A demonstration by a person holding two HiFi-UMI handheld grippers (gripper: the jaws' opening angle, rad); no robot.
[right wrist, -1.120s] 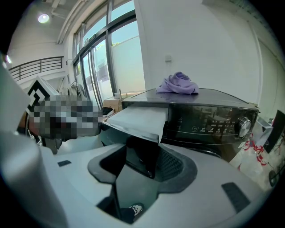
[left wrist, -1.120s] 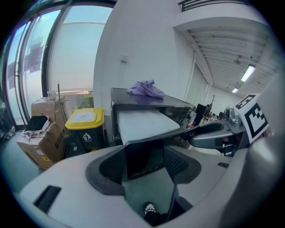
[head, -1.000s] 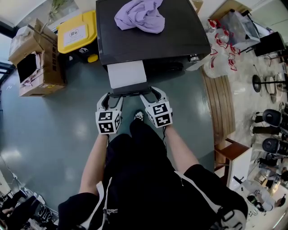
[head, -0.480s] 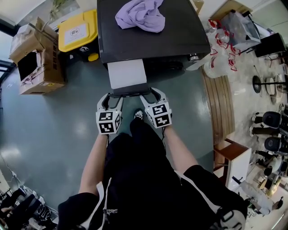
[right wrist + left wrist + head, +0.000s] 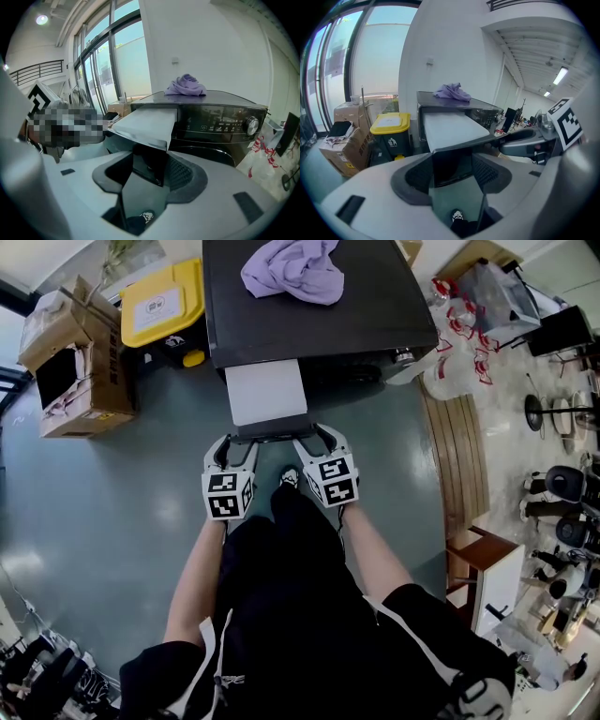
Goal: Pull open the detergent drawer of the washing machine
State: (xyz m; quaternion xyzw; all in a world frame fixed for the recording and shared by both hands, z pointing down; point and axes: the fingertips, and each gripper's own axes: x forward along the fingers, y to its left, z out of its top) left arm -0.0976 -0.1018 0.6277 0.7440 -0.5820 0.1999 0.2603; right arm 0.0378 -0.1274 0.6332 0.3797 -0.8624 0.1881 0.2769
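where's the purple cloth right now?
Head view, top centre: the purple cloth lies bunched on top of the washing machine, behind the pulled-out detergent drawer and right of the yellow-lidded bin.

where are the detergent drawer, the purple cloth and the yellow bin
detergent drawer (image 5: pixel 267 392), head view, its pale top face
purple cloth (image 5: pixel 292 270), head view, middle of the bundle
yellow bin (image 5: pixel 159 307), head view, its lid
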